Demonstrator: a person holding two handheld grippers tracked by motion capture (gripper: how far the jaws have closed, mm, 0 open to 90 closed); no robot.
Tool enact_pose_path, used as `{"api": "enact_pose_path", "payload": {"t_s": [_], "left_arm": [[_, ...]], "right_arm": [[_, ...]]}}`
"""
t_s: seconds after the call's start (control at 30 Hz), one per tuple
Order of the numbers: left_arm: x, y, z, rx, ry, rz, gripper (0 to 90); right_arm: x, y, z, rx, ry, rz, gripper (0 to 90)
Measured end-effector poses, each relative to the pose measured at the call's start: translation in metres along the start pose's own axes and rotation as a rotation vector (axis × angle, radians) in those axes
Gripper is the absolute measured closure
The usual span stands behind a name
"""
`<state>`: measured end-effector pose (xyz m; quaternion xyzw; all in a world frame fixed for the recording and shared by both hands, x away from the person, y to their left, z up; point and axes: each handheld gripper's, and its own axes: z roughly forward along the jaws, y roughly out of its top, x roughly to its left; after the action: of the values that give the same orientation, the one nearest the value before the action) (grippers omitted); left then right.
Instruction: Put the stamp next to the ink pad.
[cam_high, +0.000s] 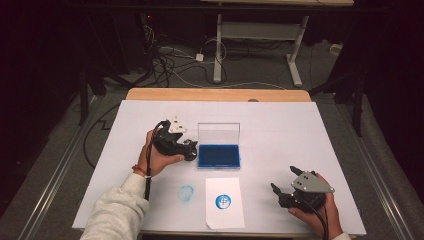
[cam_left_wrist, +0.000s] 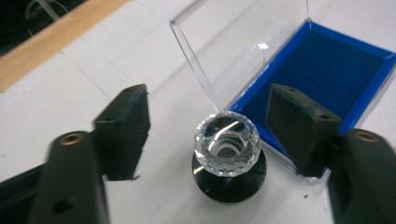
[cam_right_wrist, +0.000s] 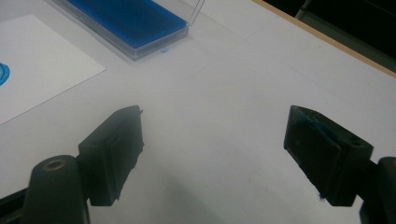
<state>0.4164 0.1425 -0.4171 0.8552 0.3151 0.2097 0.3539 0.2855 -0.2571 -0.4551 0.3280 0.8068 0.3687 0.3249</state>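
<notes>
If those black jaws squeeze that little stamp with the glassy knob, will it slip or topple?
The stamp stands upright on a small round black base, so a sideways nudge might tip it. Its faceted clear knob looks hard and smooth, so it may slip. The left tool is open around it.

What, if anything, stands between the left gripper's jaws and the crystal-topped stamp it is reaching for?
Nothing visible does. In the left gripper view the stamp stands upright on the white table sheet in the gap between the open jaws of the left gripper, neither jaw touching it. The open blue ink pad case sits just beyond, past the far jaw.
</notes>
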Motion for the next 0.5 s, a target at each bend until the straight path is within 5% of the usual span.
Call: {"api": "enact_pose_path", "payload": {"t_s": [0.23, 0.5], "left_arm": [[-0.001, 0.001, -0.013, -0.094, 0.018, -0.002, 20.9], [-0.008, 0.002, -0.018, -0.121, 0.017, 0.013, 16.4]], "right_arm": [[0.000, -0.001, 0.002, 0.005, -0.001, 0.000, 20.1], [0.000, -0.001, 0.001, 0.001, 0.001, 0.001, 20.0]]}}
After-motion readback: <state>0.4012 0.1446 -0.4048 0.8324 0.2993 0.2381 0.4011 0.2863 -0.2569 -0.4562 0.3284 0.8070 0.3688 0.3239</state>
